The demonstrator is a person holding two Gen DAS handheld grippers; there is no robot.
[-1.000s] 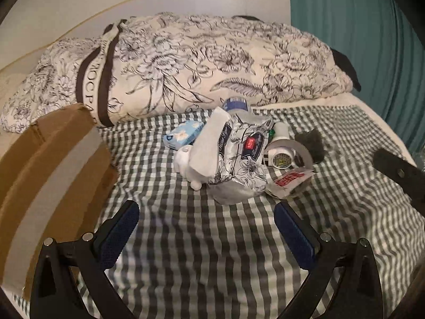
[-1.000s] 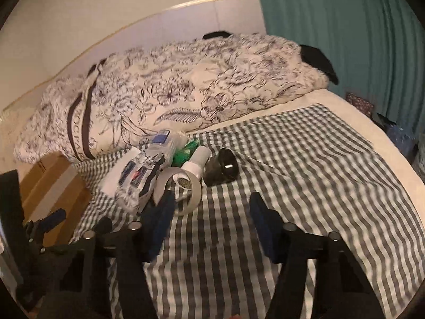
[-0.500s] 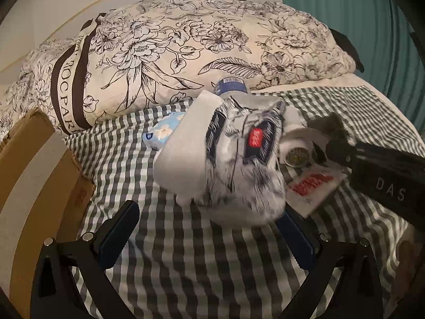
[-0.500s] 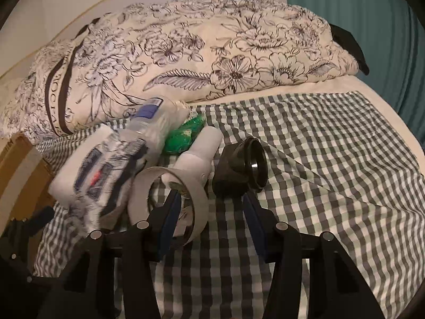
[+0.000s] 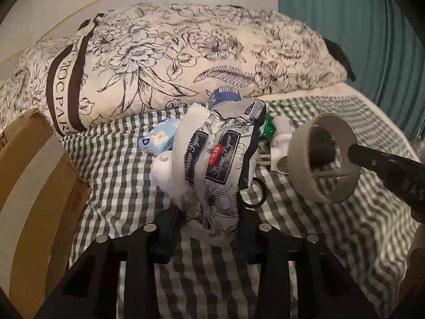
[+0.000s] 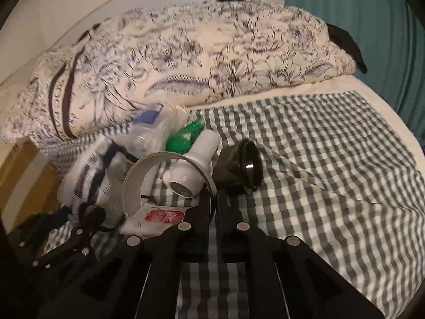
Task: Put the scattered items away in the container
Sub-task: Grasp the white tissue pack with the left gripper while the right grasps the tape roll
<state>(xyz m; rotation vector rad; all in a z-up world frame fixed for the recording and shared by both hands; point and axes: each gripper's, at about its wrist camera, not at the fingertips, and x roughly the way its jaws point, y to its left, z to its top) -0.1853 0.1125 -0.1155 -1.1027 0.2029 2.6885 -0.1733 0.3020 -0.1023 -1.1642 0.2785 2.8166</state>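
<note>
A floral tissue paper pack (image 5: 220, 159) lies on the checked bedsheet (image 5: 119, 186). My left gripper (image 5: 209, 223) has the pack's near end between its fingers, and its jaws are closing, pads pressing the wrapper. The pack (image 6: 87, 180) shows at the left of the right wrist view. My right gripper (image 6: 214, 207) is shut on the wall of a grey tape roll (image 6: 148, 164). The left wrist view shows that roll (image 5: 300, 159) tilted up at the right, pinched by the right gripper (image 5: 356, 156). A cardboard box (image 5: 34, 186) stands at the left.
Around the pack lie a blue tissue packet (image 5: 159, 139), a clear bottle with a blue cap (image 5: 224, 97), a green packet (image 6: 186, 135), a white bottle (image 6: 194, 167), a black round object (image 6: 241, 167) and a red-and-white sachet (image 6: 159, 216). A floral pillow (image 5: 186, 53) lies behind, a teal curtain (image 5: 345, 13) at the right.
My left gripper moved in and its wide-open jaws closed around the tissue pack's near end. My right gripper went from half open to shut on the tape roll's wall, and the roll tilted up.
</note>
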